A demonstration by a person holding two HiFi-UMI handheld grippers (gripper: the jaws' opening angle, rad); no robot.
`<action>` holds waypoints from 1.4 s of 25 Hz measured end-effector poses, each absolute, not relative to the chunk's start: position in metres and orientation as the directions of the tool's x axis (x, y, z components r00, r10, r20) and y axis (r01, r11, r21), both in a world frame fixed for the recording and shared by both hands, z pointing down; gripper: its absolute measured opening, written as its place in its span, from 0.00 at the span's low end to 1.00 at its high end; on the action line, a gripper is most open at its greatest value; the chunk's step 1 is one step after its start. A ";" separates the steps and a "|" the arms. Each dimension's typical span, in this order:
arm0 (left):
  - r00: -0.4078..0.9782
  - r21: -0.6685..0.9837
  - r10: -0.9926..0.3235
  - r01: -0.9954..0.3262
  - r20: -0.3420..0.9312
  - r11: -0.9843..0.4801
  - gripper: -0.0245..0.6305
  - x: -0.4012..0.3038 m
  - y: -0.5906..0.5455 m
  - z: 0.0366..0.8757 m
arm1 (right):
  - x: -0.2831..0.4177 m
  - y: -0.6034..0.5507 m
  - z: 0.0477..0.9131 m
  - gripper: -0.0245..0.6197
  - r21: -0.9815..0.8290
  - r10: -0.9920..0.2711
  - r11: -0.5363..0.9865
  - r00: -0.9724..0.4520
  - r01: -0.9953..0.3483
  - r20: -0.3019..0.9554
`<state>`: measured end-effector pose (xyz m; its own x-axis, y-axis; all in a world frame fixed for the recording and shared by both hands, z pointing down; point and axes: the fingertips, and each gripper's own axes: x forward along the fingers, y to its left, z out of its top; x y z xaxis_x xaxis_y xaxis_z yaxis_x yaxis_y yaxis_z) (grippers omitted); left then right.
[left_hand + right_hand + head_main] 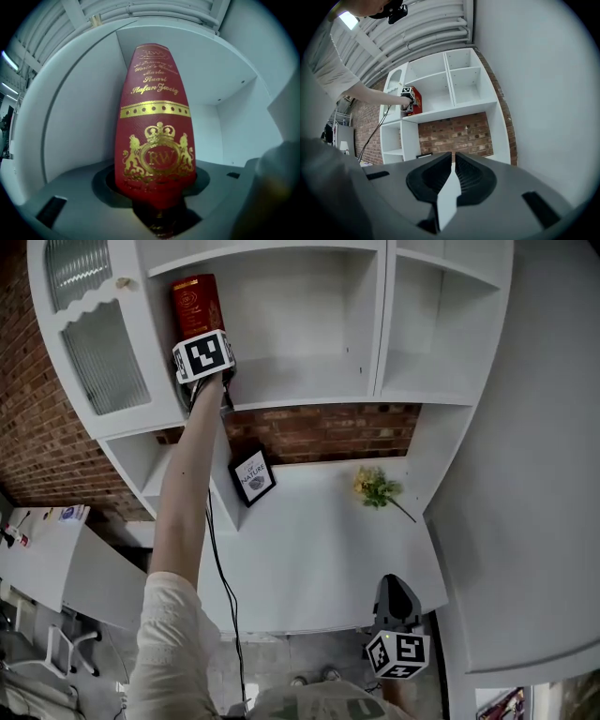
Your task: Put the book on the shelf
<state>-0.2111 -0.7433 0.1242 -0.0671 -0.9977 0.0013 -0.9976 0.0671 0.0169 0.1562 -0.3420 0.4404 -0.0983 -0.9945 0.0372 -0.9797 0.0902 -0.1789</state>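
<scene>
A red book [195, 304] with gold print stands upright at the left side of the white shelf's [309, 381] wide compartment. My left gripper [206, 345] is raised to it and shut on its lower end. In the left gripper view the book's [154, 136] cover with a gold crest fills the middle, and the left gripper [157, 206] clamps its bottom edge. My right gripper [397, 601] hangs low by the desk's near edge, shut with nothing in it. In the right gripper view the right gripper [453, 161] points at the shelf, where the book [416, 101] and left gripper [407, 96] appear small.
A ribbed-glass cabinet door [98, 334] stands open left of the book. The narrower compartment [431, 334] to the right holds nothing. On the white desk [319, 559] below lean a small framed card [253, 476] and a yellow flower sprig [377, 488]. A black cable [220, 568] hangs from the left gripper.
</scene>
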 end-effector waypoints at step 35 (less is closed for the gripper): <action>-0.142 -0.062 -0.986 -0.987 -0.083 0.147 0.45 -0.211 -0.739 0.134 | 0.192 -0.324 0.452 0.06 -0.173 -0.997 0.031 -0.042 -0.984 0.061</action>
<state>-0.2111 -0.7389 0.1344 -0.1420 -0.9863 -0.0833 -0.9871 0.1474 -0.0623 0.1924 -0.3236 0.4521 -0.0418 -0.9973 0.0612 -0.9845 0.0307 -0.1727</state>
